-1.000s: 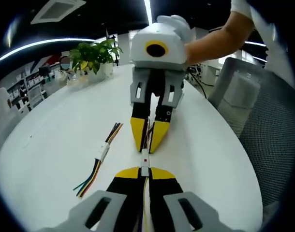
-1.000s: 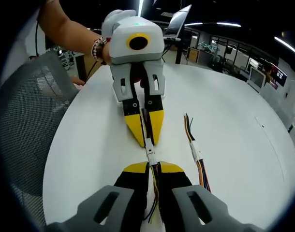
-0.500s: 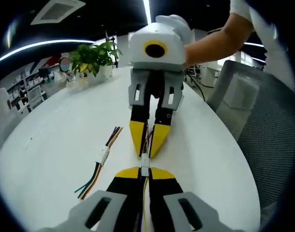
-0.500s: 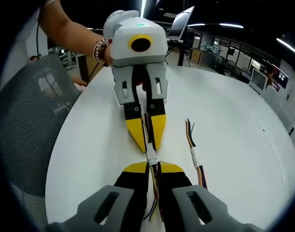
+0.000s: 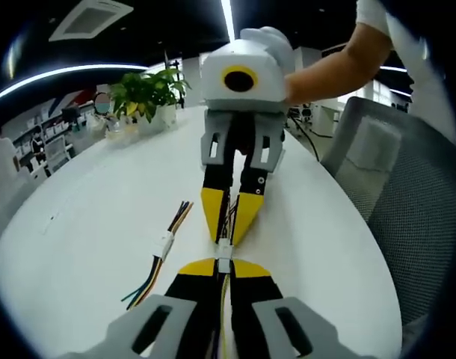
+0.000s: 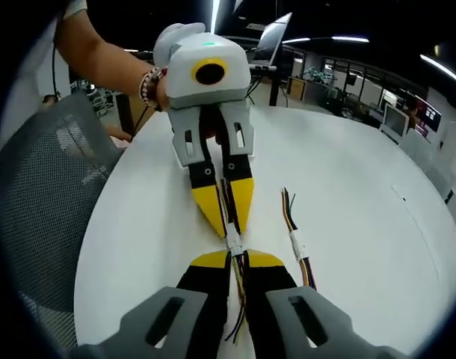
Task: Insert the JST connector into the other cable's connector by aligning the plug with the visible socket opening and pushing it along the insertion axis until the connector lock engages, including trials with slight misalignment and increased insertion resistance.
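Beside the clamped connectors [image 5: 224, 254], spare mated cable [image 5: 162, 247] lies on table [image 5: 86, 217].

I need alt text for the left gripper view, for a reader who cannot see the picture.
Two yellow-tipped tools meet tip to tip over a white table: the left tool rises from the bottom, the right tool reaches from above, and a small white connector sits between them. A spare cable with coloured wires lies beside them, and a potted plant stands at the far edge.
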A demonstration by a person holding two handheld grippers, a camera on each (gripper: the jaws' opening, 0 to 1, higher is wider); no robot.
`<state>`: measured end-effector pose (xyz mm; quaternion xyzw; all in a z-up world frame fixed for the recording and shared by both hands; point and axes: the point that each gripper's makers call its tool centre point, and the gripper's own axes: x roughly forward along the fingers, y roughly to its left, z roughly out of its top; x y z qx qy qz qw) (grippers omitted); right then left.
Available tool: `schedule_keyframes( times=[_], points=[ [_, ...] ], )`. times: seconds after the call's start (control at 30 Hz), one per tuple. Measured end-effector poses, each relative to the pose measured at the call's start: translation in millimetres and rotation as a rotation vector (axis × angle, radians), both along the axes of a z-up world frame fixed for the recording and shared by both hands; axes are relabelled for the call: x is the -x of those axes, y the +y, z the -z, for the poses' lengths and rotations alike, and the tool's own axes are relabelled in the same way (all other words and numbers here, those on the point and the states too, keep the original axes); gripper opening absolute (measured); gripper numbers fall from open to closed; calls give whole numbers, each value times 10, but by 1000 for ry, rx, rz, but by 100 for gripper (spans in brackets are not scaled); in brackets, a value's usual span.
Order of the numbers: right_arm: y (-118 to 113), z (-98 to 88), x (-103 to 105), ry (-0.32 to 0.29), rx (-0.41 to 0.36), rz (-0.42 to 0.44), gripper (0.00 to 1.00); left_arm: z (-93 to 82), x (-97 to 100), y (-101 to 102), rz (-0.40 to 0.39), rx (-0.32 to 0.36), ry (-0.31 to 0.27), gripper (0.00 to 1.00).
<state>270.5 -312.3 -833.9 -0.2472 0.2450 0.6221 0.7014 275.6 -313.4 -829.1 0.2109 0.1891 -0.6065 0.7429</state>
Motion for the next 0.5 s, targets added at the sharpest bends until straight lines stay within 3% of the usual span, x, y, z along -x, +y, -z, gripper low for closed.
schedule_keyframes(
  times=[0.5],
  points=[
    [-3,19,-15,-15,-7,2,4,22,-19,0,6,-4,14,0]
  ],
)
